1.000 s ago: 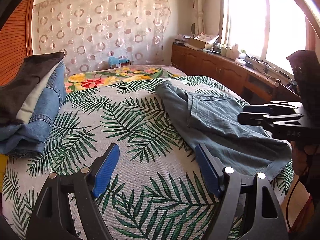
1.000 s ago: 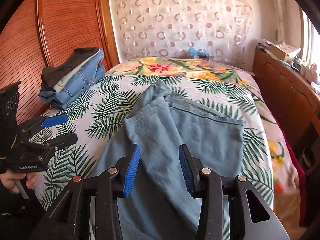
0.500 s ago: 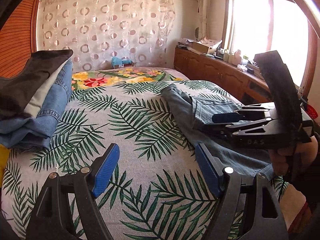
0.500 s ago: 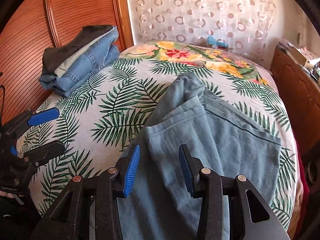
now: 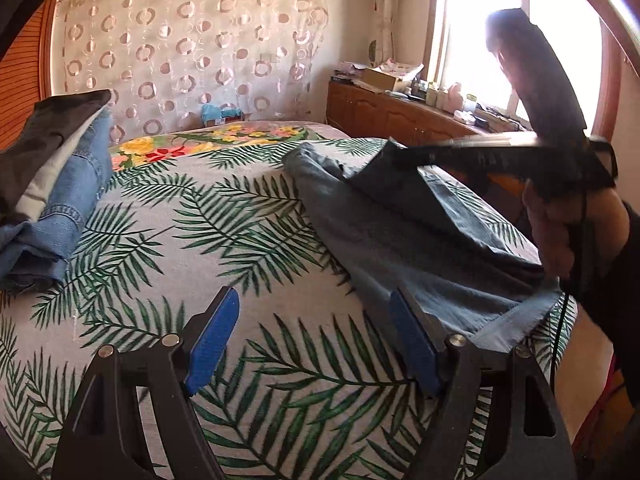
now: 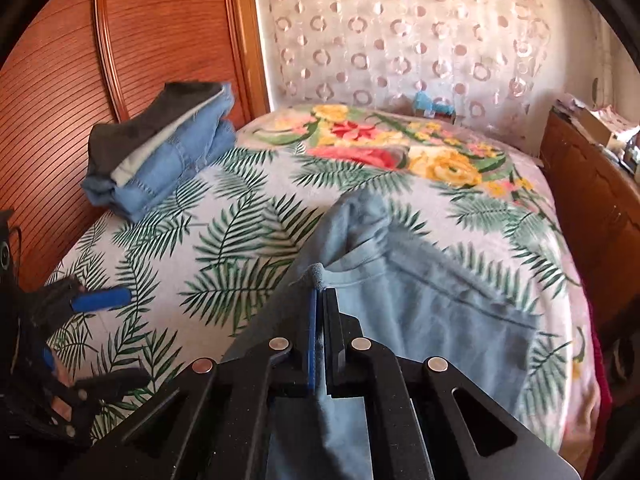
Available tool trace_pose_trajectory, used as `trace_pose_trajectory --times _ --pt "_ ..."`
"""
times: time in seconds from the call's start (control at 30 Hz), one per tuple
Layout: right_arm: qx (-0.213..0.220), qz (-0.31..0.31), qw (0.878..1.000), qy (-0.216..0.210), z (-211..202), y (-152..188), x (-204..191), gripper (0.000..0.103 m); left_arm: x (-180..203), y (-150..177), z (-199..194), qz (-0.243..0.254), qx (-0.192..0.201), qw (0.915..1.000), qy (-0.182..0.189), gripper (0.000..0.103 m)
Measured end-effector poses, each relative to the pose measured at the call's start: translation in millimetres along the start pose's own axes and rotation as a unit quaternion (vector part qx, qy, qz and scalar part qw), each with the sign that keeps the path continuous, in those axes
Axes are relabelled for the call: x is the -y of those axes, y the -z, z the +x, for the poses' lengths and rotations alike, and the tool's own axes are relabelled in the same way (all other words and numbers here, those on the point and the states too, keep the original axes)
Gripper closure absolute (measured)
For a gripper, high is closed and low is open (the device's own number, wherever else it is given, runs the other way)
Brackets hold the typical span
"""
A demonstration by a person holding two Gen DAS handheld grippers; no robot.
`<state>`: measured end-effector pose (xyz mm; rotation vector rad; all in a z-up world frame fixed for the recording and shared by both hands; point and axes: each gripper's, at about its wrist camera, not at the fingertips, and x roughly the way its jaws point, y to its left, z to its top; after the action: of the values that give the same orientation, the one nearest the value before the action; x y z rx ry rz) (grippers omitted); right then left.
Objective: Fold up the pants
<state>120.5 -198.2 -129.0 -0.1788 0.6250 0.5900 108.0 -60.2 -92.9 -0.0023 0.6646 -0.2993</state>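
Grey-blue pants [image 5: 400,240] lie on the right side of a bed with a palm-leaf cover [image 5: 200,240]. My right gripper [image 6: 320,296] is shut on a fold of the pants' left edge [image 6: 440,312] and lifts it off the bed; it also shows in the left wrist view [image 5: 404,156], holding raised cloth. My left gripper [image 5: 316,336] is open and empty, low over the cover beside the pants' near hem; its right finger sits close to the cloth. It shows at the left in the right wrist view [image 6: 104,336].
A stack of folded clothes [image 6: 160,160] sits at the bed's left by a wooden headboard [image 6: 100,60]. A floral blanket [image 6: 380,148] lies at the far end. A wooden cabinet [image 5: 400,112] runs along the right under the window.
My right gripper has closed on the pants' edge and raised it. My left gripper has moved closer to the pants' near hem and stayed open.
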Motion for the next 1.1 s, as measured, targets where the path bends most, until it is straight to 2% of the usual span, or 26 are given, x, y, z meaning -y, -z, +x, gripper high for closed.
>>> trace_pose_trajectory --times 0.17,0.43,0.63,0.83,1.1 --pt "0.007 0.008 0.999 0.033 -13.3 -0.1 27.1 0.100 7.3 2.2 2.3 0.009 -0.005 0.9999 -0.001 0.024" --pt "-0.011 0.017 0.996 0.084 -11.7 1.5 59.8 0.100 10.8 4.2 7.1 0.016 -0.013 0.9998 -0.003 0.024" --pt "-0.016 0.020 0.994 0.105 -2.6 -0.5 64.8 0.100 11.6 4.0 8.5 0.020 -0.016 0.9997 -0.004 0.024" --pt "0.016 0.031 0.991 0.128 -9.2 -1.6 71.8 0.101 10.7 4.4 9.5 0.017 -0.018 0.9997 -0.003 0.024" --pt "-0.007 0.066 0.985 0.159 11.5 11.0 88.1 0.101 10.3 4.5 9.8 0.016 -0.019 0.9997 -0.003 0.024"
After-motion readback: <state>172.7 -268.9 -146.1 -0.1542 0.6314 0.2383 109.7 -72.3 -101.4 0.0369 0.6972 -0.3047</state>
